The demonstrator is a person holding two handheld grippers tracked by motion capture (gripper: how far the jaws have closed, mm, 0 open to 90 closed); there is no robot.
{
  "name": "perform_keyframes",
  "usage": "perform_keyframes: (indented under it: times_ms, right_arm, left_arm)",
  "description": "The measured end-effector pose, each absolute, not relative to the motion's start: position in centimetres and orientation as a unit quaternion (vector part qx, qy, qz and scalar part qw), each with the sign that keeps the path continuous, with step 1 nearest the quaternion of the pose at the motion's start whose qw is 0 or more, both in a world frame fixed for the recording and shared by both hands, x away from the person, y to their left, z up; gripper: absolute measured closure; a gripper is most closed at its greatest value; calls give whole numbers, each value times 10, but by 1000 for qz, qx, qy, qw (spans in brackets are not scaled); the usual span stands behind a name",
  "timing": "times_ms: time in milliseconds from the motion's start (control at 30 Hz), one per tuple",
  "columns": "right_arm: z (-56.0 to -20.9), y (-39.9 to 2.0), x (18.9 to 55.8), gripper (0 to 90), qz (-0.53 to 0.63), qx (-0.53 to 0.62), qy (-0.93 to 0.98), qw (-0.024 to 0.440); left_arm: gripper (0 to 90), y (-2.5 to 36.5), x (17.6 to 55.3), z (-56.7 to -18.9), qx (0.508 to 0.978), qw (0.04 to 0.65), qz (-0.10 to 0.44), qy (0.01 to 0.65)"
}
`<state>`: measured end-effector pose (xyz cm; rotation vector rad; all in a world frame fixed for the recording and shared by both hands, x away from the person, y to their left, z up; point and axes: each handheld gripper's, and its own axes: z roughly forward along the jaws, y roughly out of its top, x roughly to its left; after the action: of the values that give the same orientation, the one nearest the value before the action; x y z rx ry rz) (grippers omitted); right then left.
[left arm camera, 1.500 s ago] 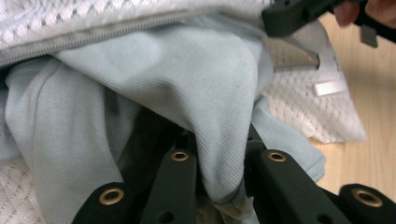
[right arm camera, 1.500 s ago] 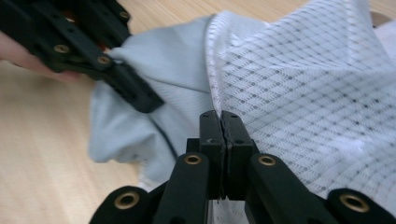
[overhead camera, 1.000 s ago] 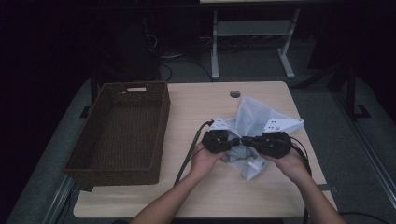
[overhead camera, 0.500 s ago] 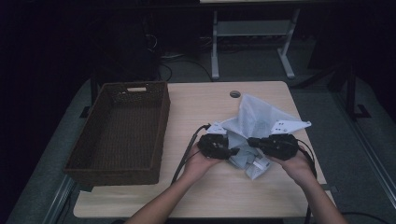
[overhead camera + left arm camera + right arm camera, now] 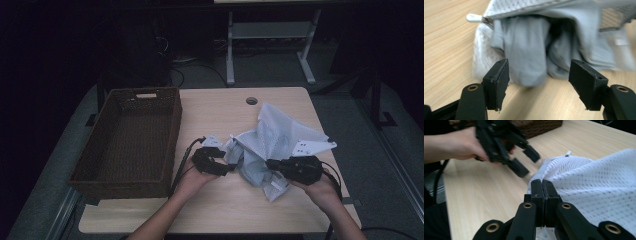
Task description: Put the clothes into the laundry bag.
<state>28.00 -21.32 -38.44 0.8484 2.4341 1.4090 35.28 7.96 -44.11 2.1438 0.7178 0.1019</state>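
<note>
Item 1. My right gripper (image 5: 270, 163): jaws pressed together, and in the right gripper view (image 5: 543, 185) they pinch the edge of the white mesh laundry bag (image 5: 280, 137). I judge this grip is there to anchor the bag and hold its mouth up so the contents can be worked on from the other side.

Item 2. My left gripper (image 5: 226, 169): jaws apart, having just been opening. In the left gripper view (image 5: 539, 75) they stand on either side of a fold of pale grey garment (image 5: 529, 55) that hangs out of the bag's mouth; the pads do not press on it. I judge the wide stance is set to take that fold.

Item 3. Mesh laundry bag: lies crumpled on the table (image 5: 220, 210), in its right half, nearer my edge than the far one, its far corner reaching toward the cable hole (image 5: 251, 100). A white zip pull (image 5: 474, 17) sticks out at the mouth.

Item 4. Grey garment (image 5: 252, 170): partly inside the bag, partly spilling from the open mouth toward my left gripper, between the two grippers.

Item 5. Wicker basket (image 5: 172, 135): dark brown, along the table's left edge, well apart from the bag, with nothing inside. Probably the place meant for the cloth or the bag; I cannot tell which.
</note>
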Motion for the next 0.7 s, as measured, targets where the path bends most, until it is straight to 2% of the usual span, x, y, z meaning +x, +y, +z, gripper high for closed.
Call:
perform_keyframes:
  times_ms: [200, 267, 367, 467, 500, 700]
  right_arm:
    - [-386, -212, 274, 885, 477, 276, 829, 100]
    - [-390, -212, 277, 885, 475, 276, 830, 95]
    - [-395, -211, 279, 884, 471, 276, 833, 91]
    - [-396, -211, 281, 884, 470, 275, 834, 91]
    - [-397, -210, 281, 884, 470, 275, 834, 93]
    - [-399, -205, 285, 884, 465, 275, 836, 98]
  left_arm:
    - [334, 65, 358, -454, 870, 404, 33, 279]
    - [396, 62, 360, -459, 871, 404, 39, 278]
    - [540, 59, 366, -464, 868, 410, 45, 278]
    - [773, 58, 370, -466, 861, 425, 40, 276]
    - [813, 57, 370, -465, 859, 434, 41, 267]
    - [849, 56, 357, -440, 840, 485, 50, 240]
